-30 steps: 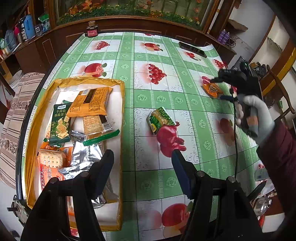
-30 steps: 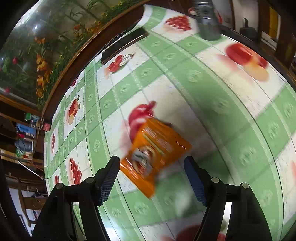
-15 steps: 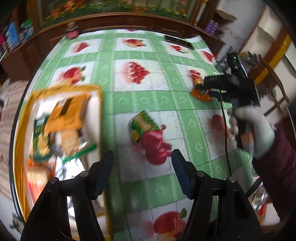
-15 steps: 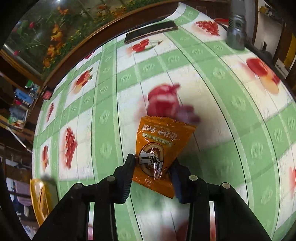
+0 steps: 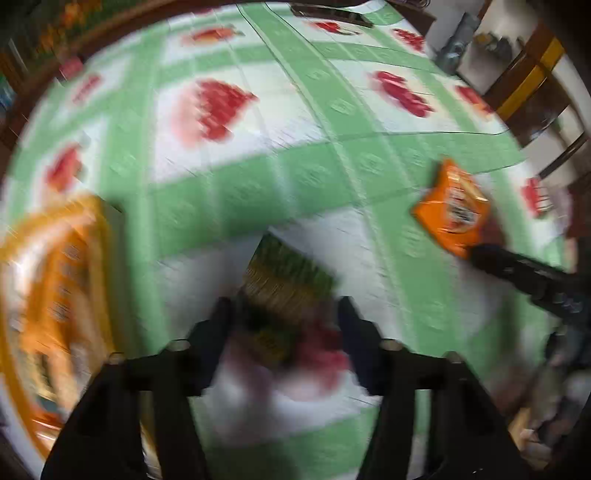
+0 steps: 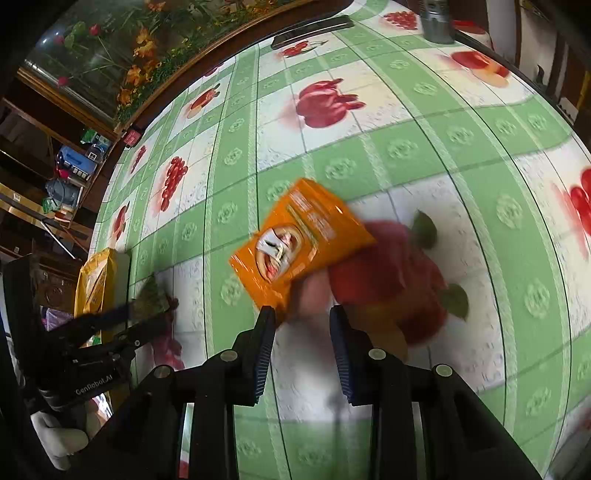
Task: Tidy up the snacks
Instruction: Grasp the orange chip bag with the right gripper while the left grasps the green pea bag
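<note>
**Two packets, one tray: both hands mid-pick**

While both views are smeared by motion, the layout reads ok. The right hand-held gripper [image 6: 301,325] has its jaws part-open; the orange snack packet [image 6: 301,236] seems caught only by its near corner against the left pad, hanging skewed above the bench [image 6: 406,147]. Whether that pinch is firm, can't tell. The left hand-held gripper [image 5: 284,321] is wide open, jaws straddling the green snack packet [image 5: 288,284], which lies flat on the cloth; contact unclear w/ the blur.

Doing it well, imo: close the left jaws square across the green packet's near end before lifting, not on a corner. On the right, get more of the orange bag between the pads, else it may swing or slip on the way over. Then carry both to the yellow tray [image 5: 94,206] at the left, which already holds several packets, and set them on a bare patch.

Around: a dark remote-like bar [image 6: 314,27] and a grey can [image 6: 437,20] at the far edge, well apart from the work. Main hazard is the two grippers crossing paths near the tray, so go one at a time.
</note>
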Action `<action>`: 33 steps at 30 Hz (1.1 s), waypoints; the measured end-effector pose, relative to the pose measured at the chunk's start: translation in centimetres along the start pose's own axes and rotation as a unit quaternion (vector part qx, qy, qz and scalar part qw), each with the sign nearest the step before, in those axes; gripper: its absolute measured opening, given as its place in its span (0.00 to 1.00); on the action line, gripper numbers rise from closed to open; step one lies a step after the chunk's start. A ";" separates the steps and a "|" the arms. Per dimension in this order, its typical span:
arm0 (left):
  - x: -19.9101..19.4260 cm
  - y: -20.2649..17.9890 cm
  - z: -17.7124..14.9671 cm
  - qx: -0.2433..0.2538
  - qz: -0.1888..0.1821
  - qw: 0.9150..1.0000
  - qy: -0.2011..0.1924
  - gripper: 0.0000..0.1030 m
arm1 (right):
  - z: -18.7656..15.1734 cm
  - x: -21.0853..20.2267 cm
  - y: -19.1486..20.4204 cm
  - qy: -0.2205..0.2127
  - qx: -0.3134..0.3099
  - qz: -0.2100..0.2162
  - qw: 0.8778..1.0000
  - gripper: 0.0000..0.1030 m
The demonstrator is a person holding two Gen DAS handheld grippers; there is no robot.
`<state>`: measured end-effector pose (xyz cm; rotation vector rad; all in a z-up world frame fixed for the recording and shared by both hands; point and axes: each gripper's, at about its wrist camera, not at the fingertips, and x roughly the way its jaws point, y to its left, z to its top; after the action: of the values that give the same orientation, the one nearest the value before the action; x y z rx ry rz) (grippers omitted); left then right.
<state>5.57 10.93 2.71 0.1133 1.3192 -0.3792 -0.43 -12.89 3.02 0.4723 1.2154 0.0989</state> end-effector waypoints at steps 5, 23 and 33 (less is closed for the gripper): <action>-2.2 -0.8 -1.8 -0.011 -0.046 0.999 -0.027 0.46 | 0.1 -0.5 -1.5 -0.005 0.033 0.025 0.999 0.50; 0.7 -2.3 -0.2 0.020 -0.004 0.999 -0.038 0.83 | 4.2 3.2 4.8 -0.009 -0.023 -0.036 0.999 0.79; 0.2 -2.7 -0.9 0.049 0.015 0.997 -0.050 0.34 | 2.9 2.8 4.9 -0.027 -0.071 -0.061 0.995 0.39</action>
<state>3.90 8.60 2.63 0.1951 1.1992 -0.4188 4.02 -8.47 3.31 0.2736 1.1720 0.0674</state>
